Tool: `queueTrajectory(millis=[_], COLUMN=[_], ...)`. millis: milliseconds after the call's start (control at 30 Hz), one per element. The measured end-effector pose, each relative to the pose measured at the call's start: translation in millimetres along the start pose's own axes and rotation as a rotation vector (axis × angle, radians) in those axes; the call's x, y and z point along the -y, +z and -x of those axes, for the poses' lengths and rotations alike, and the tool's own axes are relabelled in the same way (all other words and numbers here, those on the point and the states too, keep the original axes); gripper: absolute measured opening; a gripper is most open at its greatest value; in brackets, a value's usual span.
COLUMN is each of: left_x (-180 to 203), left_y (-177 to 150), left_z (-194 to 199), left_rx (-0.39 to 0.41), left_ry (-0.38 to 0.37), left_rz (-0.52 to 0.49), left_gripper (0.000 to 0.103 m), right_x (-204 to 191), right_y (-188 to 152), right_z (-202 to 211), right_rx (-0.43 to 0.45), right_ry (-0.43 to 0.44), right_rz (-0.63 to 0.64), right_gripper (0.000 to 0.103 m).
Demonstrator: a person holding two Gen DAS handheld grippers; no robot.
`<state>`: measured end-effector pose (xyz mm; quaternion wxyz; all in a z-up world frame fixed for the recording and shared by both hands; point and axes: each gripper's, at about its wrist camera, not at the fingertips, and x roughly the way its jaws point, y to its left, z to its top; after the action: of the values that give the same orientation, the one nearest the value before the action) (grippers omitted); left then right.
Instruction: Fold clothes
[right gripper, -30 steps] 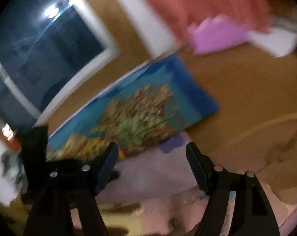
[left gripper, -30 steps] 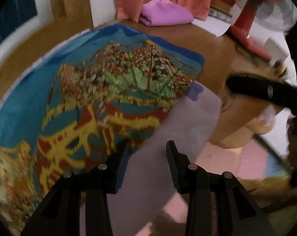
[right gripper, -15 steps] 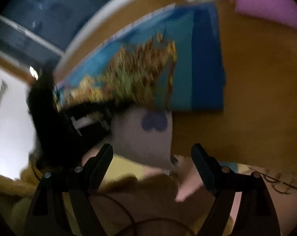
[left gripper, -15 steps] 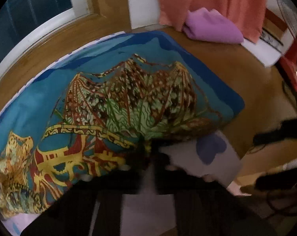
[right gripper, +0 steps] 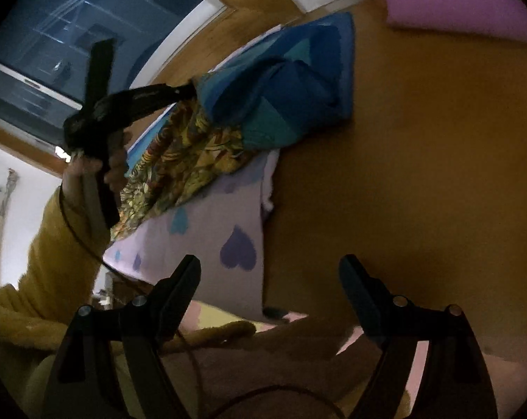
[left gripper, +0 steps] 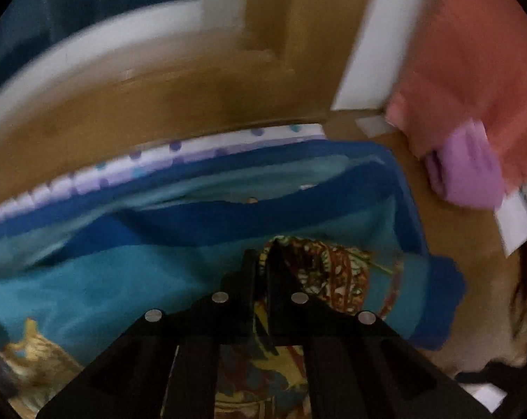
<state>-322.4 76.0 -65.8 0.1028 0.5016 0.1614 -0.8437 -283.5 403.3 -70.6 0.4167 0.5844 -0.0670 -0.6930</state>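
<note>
Since half a second ago, the left gripper (left gripper: 261, 262) has carried the patterned edge of the blue cloth (left gripper: 179, 272) up and over toward the wall. Its jaws are pressed together on that fold; the cloth's long axis runs left to right along the wooden table (left gripper: 448, 230).

From the right wrist, the right gripper (right gripper: 268, 279) hangs spread and empty above the heart-printed lining (right gripper: 228, 230), while the cloth runs diagonally toward the window (right gripper: 71, 42).

Printed cloth (left gripper: 130, 279): soft, matt, creased. Bench (right gripper: 420, 174): smooth matt wood. Left gripper (left gripper: 261, 262): matt black plastic, bright metal screws.
</note>
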Motion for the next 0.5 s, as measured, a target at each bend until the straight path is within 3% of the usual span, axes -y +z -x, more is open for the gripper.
queueTrajectory(millis=[67, 133, 233, 500], left_x=[-11, -24, -45, -66], left_y=[-1, -8, -17, -64], left_z=[2, 11, 26, 60], left_rx=[0.002, 0.019, 0.046, 0.068], left_ry=[-0.043, -0.039, -0.037, -0.075], left_rz=[0.022, 0.037, 0.083, 0.145], left_gripper=[0.011, 0.016, 0.017, 0.019], right_x=[-7, -15, -21, -52], right_y=[3, 9, 25, 69], right_z=[-4, -2, 3, -27], right_rx=[-0.004, 0.024, 0.097, 0.093], right_ry=[-0.028, -0.085, -0.186, -0.306], right_rz=[0.019, 0.050, 0.118, 0.423], right_gripper=[0.081, 0.075, 0.074, 0.062])
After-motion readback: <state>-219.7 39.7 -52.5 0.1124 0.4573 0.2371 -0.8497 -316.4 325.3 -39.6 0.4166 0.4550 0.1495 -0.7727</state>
